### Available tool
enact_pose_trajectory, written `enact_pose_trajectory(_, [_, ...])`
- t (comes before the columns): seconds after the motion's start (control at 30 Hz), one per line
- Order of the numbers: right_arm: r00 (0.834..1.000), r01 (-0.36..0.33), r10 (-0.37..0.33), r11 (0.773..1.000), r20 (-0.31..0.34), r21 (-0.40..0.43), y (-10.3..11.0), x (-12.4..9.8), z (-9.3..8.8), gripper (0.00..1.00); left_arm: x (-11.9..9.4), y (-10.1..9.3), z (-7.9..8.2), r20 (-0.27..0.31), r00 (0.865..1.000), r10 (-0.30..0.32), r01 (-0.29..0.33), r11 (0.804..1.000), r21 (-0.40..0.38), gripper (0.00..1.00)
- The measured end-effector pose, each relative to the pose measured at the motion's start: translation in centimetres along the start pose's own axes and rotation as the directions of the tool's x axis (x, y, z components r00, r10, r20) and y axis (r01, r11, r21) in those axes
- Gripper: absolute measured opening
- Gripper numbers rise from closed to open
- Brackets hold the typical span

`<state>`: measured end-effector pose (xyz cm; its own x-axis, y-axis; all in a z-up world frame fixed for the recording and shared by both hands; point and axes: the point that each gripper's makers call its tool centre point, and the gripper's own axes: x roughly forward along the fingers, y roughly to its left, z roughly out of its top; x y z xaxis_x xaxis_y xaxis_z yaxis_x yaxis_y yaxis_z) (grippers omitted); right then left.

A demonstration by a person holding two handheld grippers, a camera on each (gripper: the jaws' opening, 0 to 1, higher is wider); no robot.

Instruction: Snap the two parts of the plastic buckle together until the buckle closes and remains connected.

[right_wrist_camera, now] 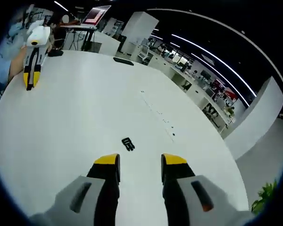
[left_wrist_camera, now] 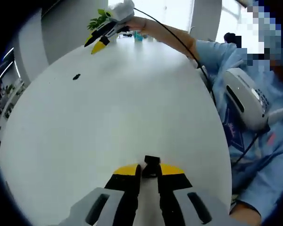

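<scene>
Left gripper view: left claw [left_wrist_camera: 149, 173] was pinched on one black buckle part [left_wrist_camera: 152, 162], which stood out just beyond its yellow tips over the white tabletop [left_wrist_camera: 108, 117]. Far across the tabletop lay a second small black piece [left_wrist_camera: 76, 76], probably the mating buckle half, well apart from the held one. The right claw [left_wrist_camera: 95, 44] hung above the far edge with its tips close to each other; whether they met could not be told from here.

Right gripper view: right claw [right_wrist_camera: 140, 165] was spread, with nothing between its jaws, and hovered above the tabletop [right_wrist_camera: 85, 94]. The loose buckle half [right_wrist_camera: 128, 144] lay flat just ahead of the tips, slightly toward the left jaw. The left claw [right_wrist_camera: 31, 77] was seen at the far side, too small there to show its hold.

Handling, as judged: both parts looked small, light, stiff and smooth, so they were likely to skid or twist under a careless pinch. The loose half would best be taken across its flat body, leaving its mating end free.
</scene>
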<state>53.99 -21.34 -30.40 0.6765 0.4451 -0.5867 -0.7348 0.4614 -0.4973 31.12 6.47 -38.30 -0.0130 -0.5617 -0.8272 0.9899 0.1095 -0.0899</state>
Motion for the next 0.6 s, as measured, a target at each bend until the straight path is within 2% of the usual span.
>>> enact_pose_trajectory(0.13, [0.998, -0.058, 0.058, 0.998, -0.002, -0.021, -0.1, 1.8, 0.6, 0.35, 0.0, 0.0, 0.0, 0.003, 1.0, -0.002, 0.002, 1.0, -0.004, 0.13])
enact_pose_trajectory(0.27, [0.992, -0.123, 0.121, 0.991, -0.042, -0.058, 0.4, 3.7, 0.4, 0.34, 0.0, -0.1, 0.0, 0.007, 1.0, -0.004, 0.004, 1.0, -0.008, 0.13])
enact_pose_trajectory(0.4, [0.976, -0.207, 0.199, 0.974, -0.084, -0.091, 1.3, 5.3, 0.2, 0.34, -0.1, -0.2, 0.0, 0.014, 1.0, -0.01, 0.01, 1.0, -0.013, 0.13])
enact_pose_trajectory(0.5, [0.958, -0.271, 0.258, 0.957, -0.124, -0.104, 2.1, 6.1, -0.1, 0.33, -0.1, -0.2, 0.0, 0.018, 1.0, -0.013, 0.013, 1.0, -0.017, 0.13])
enact_pose_trajectory(0.6, [0.947, -0.302, 0.282, 0.945, -0.155, -0.122, 2.3, 6.9, -0.1, 0.31, -0.1, -0.2, 0.0, 0.019, 1.0, -0.014, 0.014, 1.0, -0.016, 0.13])
